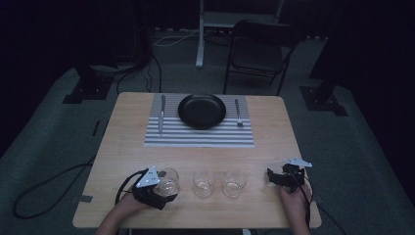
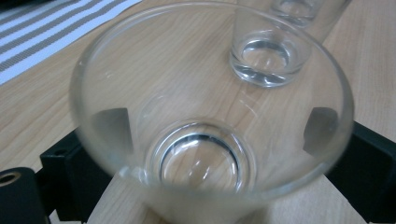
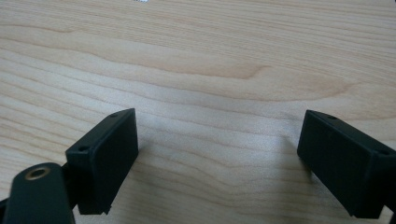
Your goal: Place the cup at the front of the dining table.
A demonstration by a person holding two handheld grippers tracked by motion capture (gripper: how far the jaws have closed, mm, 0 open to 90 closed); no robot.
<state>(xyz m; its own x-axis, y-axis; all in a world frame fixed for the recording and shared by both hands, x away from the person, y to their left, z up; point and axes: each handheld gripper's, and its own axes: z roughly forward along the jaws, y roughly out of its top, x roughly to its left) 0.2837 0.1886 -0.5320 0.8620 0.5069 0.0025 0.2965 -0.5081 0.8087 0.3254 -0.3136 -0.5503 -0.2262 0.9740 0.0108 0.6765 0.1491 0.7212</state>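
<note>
The left gripper (image 1: pixel 164 188) is clamped on the leftmost drinking glass (image 1: pixel 168 180), which stands on the near part of the wooden table (image 1: pixel 127 137). In the left gripper view, the pads (image 2: pixel 110 128) show as grey patches through the clear wall of this glass (image 2: pixel 205 116), pressed on opposite sides; the glass is a smooth, flared tumbler with a thick round base, seen tilted toward the lens. Beyond its rim the same view shows the heavy base of the middle glass (image 2: pixel 266 60), standing just beside it, and a corner of the striped placemat (image 2: pixel 42 32). The right gripper (image 1: pixel 279 177) rests at the near right of the table, its jaws standing wide apart with nothing between them; the right gripper view shows matte black rectangular fingers (image 3: pixel 105 154) over bare, light wood grain. The high view adds the layout: three glasses in a row, the middle glass (image 1: pixel 203 182) and the right glass (image 1: pixel 234 182) free-standing, and at the far side a grey-and-white striped placemat (image 1: pixel 195 137) carrying a round black plate (image 1: pixel 201 110), a knife (image 1: pixel 162 113) on its left and a fork (image 1: pixel 238 113) on its right.
</note>
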